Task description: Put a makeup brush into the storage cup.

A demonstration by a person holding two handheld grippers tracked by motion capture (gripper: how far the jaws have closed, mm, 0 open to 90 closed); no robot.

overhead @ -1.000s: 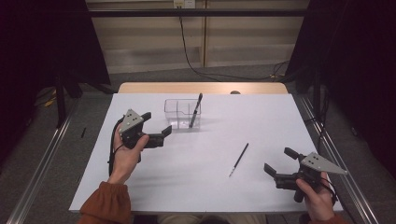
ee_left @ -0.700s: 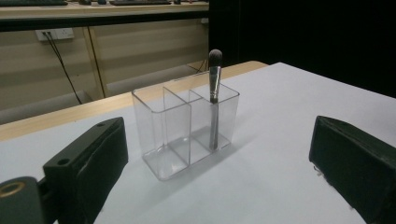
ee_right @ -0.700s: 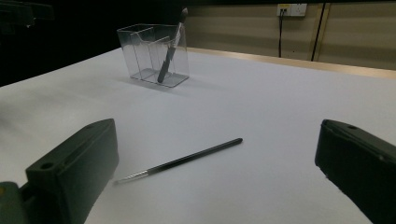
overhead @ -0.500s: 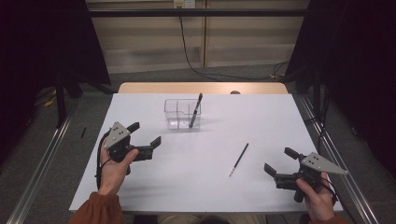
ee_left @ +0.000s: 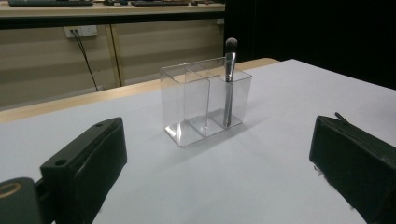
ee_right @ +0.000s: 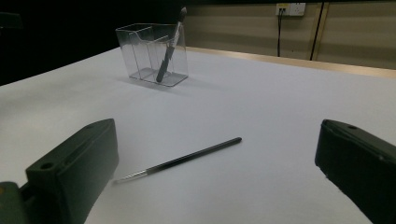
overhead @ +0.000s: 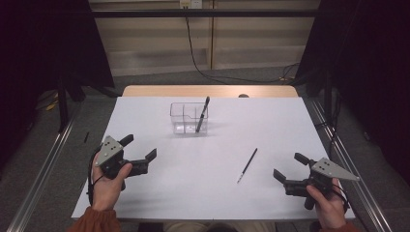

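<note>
High view: the white table carries a clear plastic organizer with divided compartments at far centre. A dark makeup brush stands tilted in its right-hand compartment, head up and leaning to the right. A thin liner brush lies flat on the table right of centre, well apart from the organizer, its pale tip pointing toward the near edge. The left gripper is held in a hand at the near left, above the table, jaws spread and nothing between them. The right gripper is held at the near right, jaws likewise spread and empty, near the liner brush but not touching it.

Left gripper view: both black jaws rise from the bottom corners, wide apart. Between them, farther off, stands the organizer; three compartments are visible. The makeup brush stands in the right compartment, bristle head above the rim.

Right gripper view: jaws spread wide at the bottom corners. The liner brush lies on the table between and just beyond them, silver ferrule and tip to the left. The organizer sits far left, with the makeup brush leaning in it.
</note>
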